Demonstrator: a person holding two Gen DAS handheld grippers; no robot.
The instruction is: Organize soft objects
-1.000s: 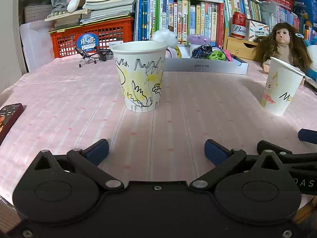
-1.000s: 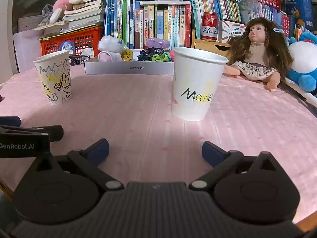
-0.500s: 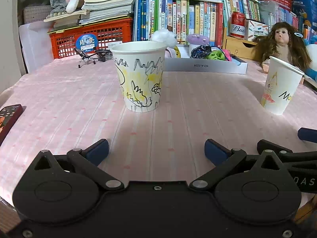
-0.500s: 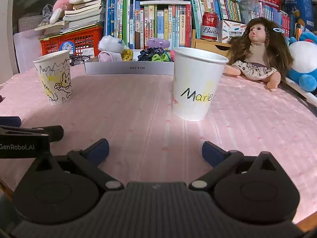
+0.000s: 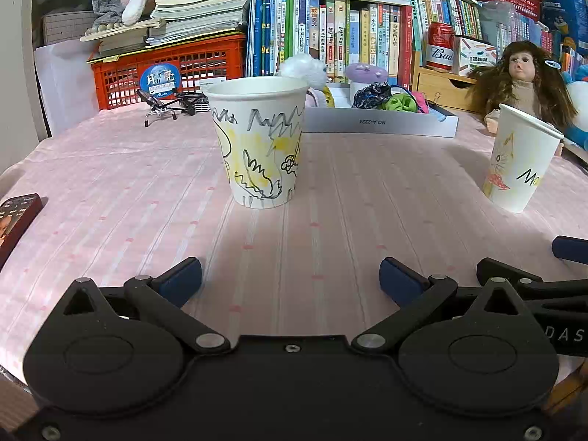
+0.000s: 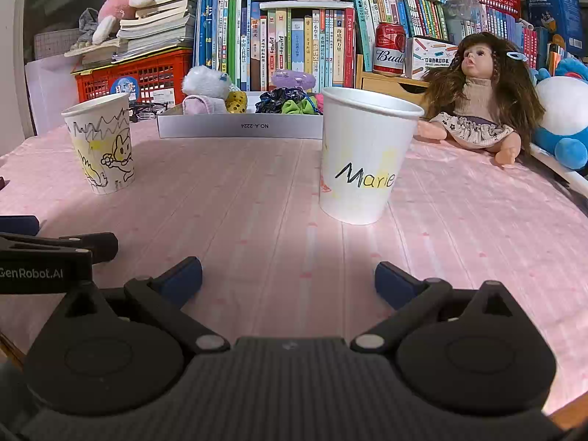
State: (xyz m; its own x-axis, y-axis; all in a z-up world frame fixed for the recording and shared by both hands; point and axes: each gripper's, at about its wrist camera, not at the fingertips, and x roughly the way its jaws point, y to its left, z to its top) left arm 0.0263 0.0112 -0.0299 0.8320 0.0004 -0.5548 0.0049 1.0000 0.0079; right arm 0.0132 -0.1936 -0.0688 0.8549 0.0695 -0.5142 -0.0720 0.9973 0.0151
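Both tongs hang wide open and empty over the pink tablecloth (image 5: pixel 110 191), left gripper (image 5: pixel 290 279) facing the doodled cup (image 5: pixel 259 143), right gripper (image 6: pixel 288 279) facing the Marie cup (image 6: pixel 364 158), soft toys waiting in the white tray (image 6: pixel 239 125) beyond both.

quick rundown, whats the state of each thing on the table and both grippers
left gripper: open, empty
right gripper: open, empty
doodle cup: upright, inside hidden
Marie cup: upright, inside hidden
white tray: holds soft items
scrunchies: piled in tray
white plush: in tray
doll: sitting beside tray
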